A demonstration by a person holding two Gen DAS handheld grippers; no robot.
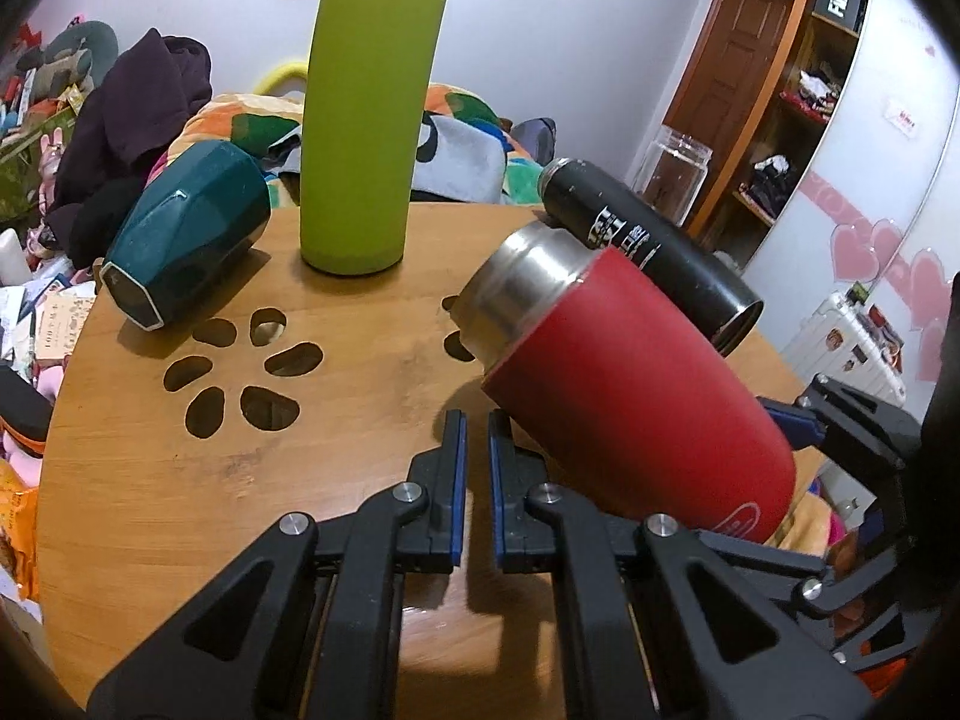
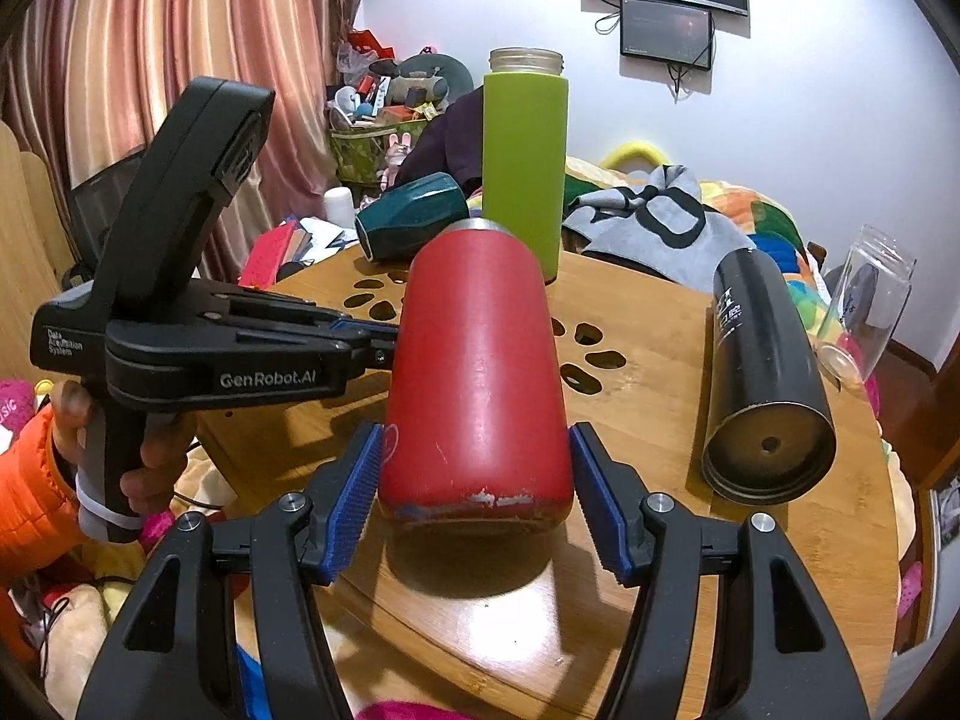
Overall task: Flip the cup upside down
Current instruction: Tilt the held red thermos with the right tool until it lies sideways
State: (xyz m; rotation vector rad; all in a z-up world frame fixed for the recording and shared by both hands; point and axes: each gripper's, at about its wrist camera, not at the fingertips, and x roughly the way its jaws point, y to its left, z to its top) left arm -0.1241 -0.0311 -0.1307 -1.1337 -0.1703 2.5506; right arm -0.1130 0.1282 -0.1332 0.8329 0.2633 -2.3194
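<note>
Jaws of the right gripper (image 2: 474,480) grip the tilted red cup (image 2: 477,372) at its base above the desk (image 2: 660,540). The left gripper (image 1: 477,450), jaws nearly closed and empty, sits just beside the cup.

Matt red cup (image 2: 477,372) with brushed metal neck, paint chipped at base; smooth varnished wood worktop (image 1: 180,480); ribbed blue rubber pads (image 2: 354,495) on black plastic tongs.

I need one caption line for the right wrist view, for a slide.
Right gripper fingers straddle the tilted red cup above the round wooden table.
</note>
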